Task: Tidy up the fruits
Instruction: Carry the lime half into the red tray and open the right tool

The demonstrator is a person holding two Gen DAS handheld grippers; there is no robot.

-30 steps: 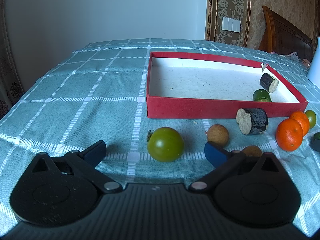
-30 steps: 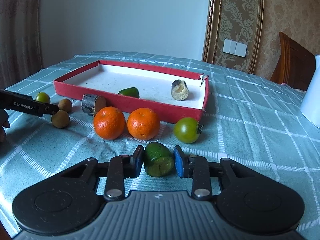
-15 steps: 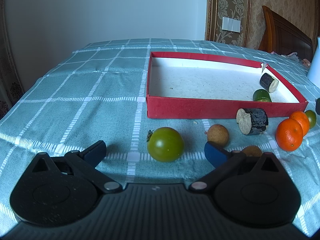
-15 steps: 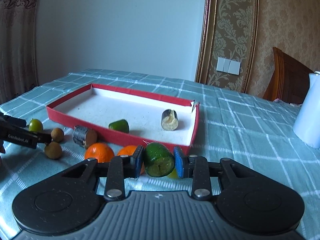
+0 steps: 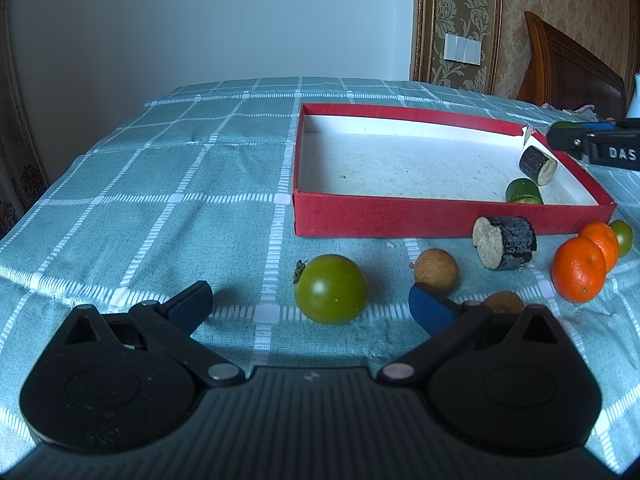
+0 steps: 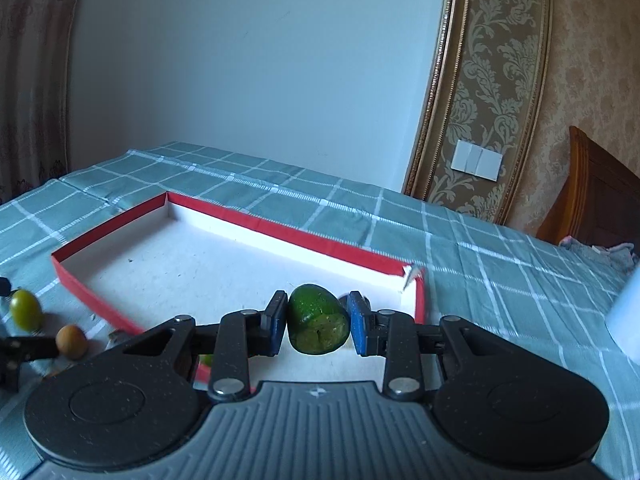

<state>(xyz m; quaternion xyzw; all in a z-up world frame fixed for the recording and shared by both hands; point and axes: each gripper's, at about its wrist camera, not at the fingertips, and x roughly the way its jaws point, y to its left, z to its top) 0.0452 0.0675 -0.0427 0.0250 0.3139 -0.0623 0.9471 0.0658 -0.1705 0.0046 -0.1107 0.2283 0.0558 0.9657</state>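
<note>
**Green piece held over the red box**

My right gripper (image 6: 317,323) is clamped on a green fruit piece (image 6: 317,320); its two blue pads press the piece from both sides, and the cut, browner face points toward my camera. I hold it above the near right corner of the red box (image 6: 312,238), whose white floor spreads out toward 10 o'clock. From the left wrist view the right gripper (image 5: 576,136) shows at 2 o'clock, above the box's right rim, with a sliver of green just visible at its tip.

My left gripper (image 5: 310,304) hangs low over the checked tablecloth (image 5: 160,200) with its fingers spread wide and nothing between them. A green tomato (image 5: 331,289) sits on the cloth at 12 o'clock, between the two fingertips but touching neither. Just beside my right fingertip, at 1 o'clock, lies a brown longan (image 5: 436,270), and a second longan (image 5: 503,303) is partly hidden behind that finger.

Farther toward 2 o'clock a dark-skinned cut chunk (image 5: 505,242) lies near the box's front wall, then two oranges (image 5: 578,274) close together with a small green tomato (image 5: 622,236) behind them. Inside the box, in its right end, rest a dark cut piece (image 5: 538,164) and a green piece (image 5: 523,192), close to each other.
</note>
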